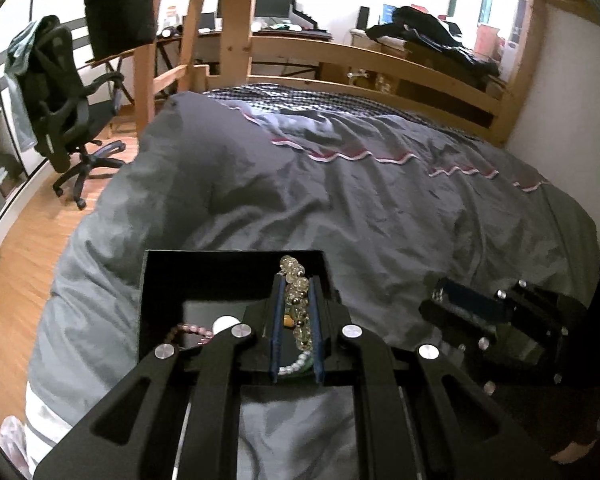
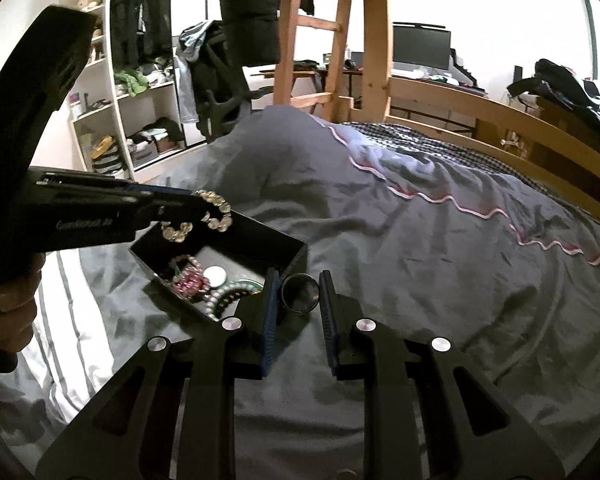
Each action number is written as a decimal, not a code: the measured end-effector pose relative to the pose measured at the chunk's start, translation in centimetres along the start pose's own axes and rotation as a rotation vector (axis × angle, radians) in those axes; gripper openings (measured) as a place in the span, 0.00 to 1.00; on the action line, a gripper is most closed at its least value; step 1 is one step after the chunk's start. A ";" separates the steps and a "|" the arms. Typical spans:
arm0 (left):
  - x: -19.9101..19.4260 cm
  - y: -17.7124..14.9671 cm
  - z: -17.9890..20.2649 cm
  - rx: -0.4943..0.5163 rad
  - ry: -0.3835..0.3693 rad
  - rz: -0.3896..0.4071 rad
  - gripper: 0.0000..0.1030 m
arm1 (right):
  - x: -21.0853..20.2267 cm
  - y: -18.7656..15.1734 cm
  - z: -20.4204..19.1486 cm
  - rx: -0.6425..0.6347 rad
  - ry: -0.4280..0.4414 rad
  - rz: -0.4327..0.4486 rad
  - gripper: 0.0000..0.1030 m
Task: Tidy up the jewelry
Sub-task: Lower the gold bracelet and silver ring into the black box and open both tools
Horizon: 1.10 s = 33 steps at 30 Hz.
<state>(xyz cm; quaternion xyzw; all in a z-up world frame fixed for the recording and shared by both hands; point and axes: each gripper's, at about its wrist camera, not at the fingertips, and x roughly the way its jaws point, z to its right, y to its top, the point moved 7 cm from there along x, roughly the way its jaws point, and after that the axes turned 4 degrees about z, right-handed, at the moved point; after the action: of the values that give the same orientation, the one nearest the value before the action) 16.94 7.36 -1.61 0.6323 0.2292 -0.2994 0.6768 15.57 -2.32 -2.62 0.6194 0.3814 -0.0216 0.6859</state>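
Left tongs [image 2: 204,210] pinch a clear-bead bracelet [image 2: 216,210] above an open black box [image 2: 260,240] on the bed [image 2: 420,260]. The box holds a pink bracelet [image 2: 188,282] and a pearl strand [image 2: 224,300]. Right tongs [image 2: 300,292], narrowly spread, grip a dark ring [image 2: 300,293] just beside the box.

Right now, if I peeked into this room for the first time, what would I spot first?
Probably the sparkly clear bead bracelet, pinched in the left gripper and dangling over the open black box on the grey bed cover. Next, the dark ring-shaped bangle clamped between the fingers of the right gripper, just beside the box. Inside the box sit pink beads and pearly ones.
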 end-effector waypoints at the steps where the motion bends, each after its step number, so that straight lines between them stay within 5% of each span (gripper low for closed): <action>1: 0.0 0.0 -0.2 -0.004 0.006 -0.001 0.11 | 0.2 0.1 -0.4 -0.005 0.005 0.001 0.20; 31: 3.1 -2.4 -7.6 -0.164 0.210 -0.160 0.12 | 7.5 -2.9 -5.2 -0.008 0.031 -0.123 0.22; 33: 2.7 -2.2 -7.9 -0.171 0.214 -0.150 0.22 | 7.6 -3.1 -5.7 -0.028 0.037 -0.121 0.46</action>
<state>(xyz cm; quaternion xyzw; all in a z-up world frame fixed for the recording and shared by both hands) 17.93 14.82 -5.82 0.5816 0.3713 -0.2593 0.6758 16.60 5.26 -9.06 0.5859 0.4312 -0.0461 0.6846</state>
